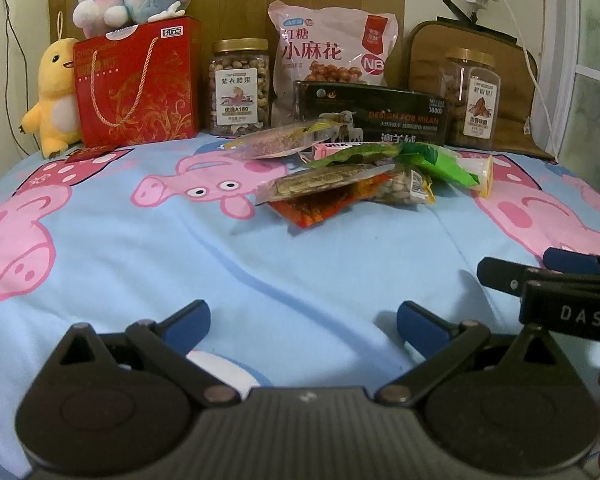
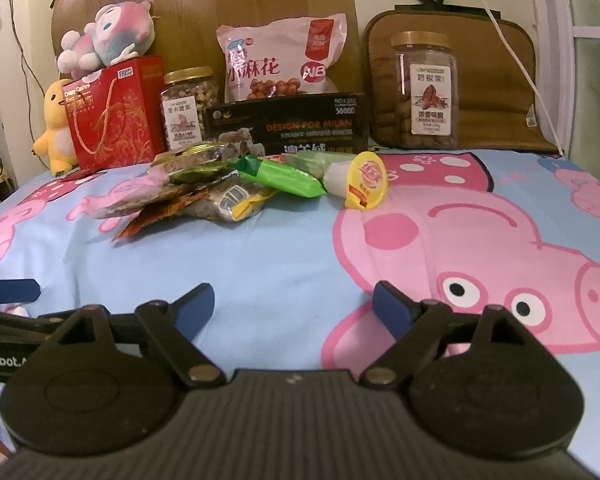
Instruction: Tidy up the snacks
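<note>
Though both views face the same pile of snack packets point(image 1: 352, 178) in the middle of the pig-print blue bedsheet point(image 1: 260, 264), only the right wrist view shows the jelly cup point(image 2: 360, 180) face-on: round yellow foil lid, cloudy plastic body, tipped on its side at the pile's right end, touching the glossy green wrapper point(image 2: 284, 176). From the left wrist view, just a thin yellow edge of it. Crinkled clear bags of nuts and seeds, an orange foil packet underneath, all overlapping.

Behind the pile, a flat black cardboard box point(image 1: 370, 114); behind that, a puffy pink pouch point(image 1: 332, 60). Left of these, a clear ribbed jar of nuts with a gold lid point(image 1: 240, 84) and a red gift bag with cord handles point(image 1: 138, 84); fuzzy yellow duck plush point(image 1: 54, 96) beside it. To the right, a second gold-lidded jar point(image 2: 426, 92) against a brown cushion.

Left gripper point(image 1: 302, 326): blue pads spread wide, nothing between, low over bare sheet. Right gripper point(image 2: 294, 308): also wide apart, empty, well short of the pile.
</note>
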